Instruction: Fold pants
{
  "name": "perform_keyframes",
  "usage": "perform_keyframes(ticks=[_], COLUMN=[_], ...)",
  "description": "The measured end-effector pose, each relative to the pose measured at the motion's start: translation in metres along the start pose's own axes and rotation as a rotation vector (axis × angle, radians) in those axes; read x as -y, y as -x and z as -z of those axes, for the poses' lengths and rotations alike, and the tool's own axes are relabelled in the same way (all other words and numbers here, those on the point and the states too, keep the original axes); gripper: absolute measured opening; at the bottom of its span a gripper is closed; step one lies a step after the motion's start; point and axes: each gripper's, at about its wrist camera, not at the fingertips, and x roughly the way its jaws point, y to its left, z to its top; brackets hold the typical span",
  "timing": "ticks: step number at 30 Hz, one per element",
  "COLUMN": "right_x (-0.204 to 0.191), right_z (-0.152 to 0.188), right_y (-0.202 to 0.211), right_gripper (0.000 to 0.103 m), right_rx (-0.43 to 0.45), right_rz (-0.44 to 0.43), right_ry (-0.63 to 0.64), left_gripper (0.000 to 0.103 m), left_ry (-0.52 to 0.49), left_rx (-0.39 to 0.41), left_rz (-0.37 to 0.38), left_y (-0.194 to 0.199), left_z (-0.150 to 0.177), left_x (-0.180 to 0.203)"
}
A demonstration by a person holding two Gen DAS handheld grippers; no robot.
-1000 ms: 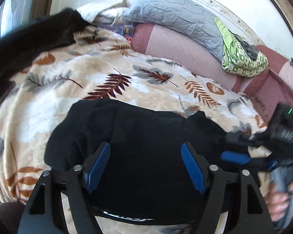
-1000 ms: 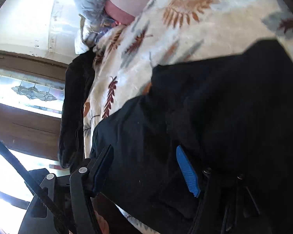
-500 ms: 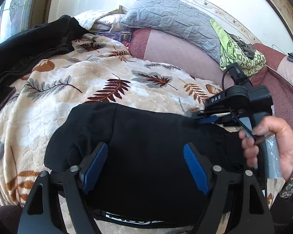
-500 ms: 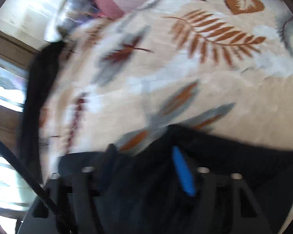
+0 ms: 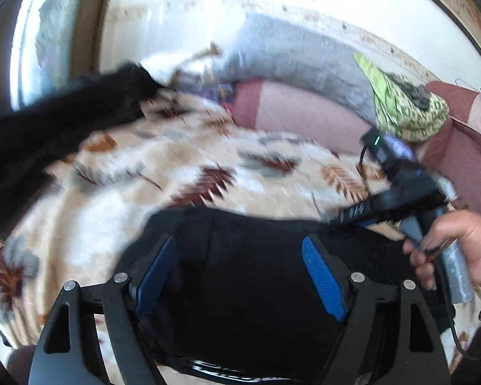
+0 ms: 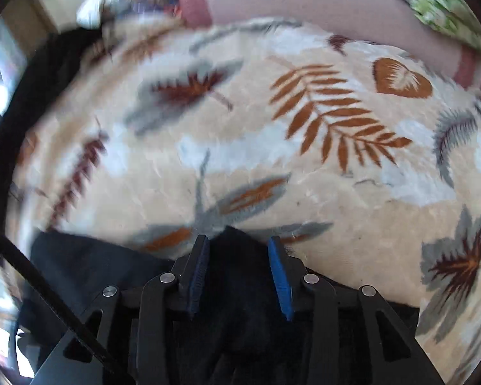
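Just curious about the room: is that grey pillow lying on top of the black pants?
No, the grey pillow rests at the back against the wall, well behind the black pants, which lie on the leaf-print blanket.

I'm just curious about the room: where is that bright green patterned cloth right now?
In the left wrist view the green cloth lies at the upper right, bunched on the maroon sofa back, just right of the grey pillow.
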Motion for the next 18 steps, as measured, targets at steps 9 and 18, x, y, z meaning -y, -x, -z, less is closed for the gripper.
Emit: perform_keyframes(ticks=[9, 18], right_x=[-0.058, -0.172], right_z=[-0.013, 0.009], right_y=[0.056, 0.042], right_gripper=[0.068, 0.078], right_rx=[0.084, -0.125], right_rz=[-0.027, -0.257], right_ry=[0.118, 0.266], left_gripper=[0.092, 0.092], left_ry=[0.471, 0.602], left_rx=[-0.044, -0.144], left_rz=[-0.053, -0.018], left_y=[0.028, 0.044], left_z=[-0.012, 0.012], left_x=[-0.1, -0.128])
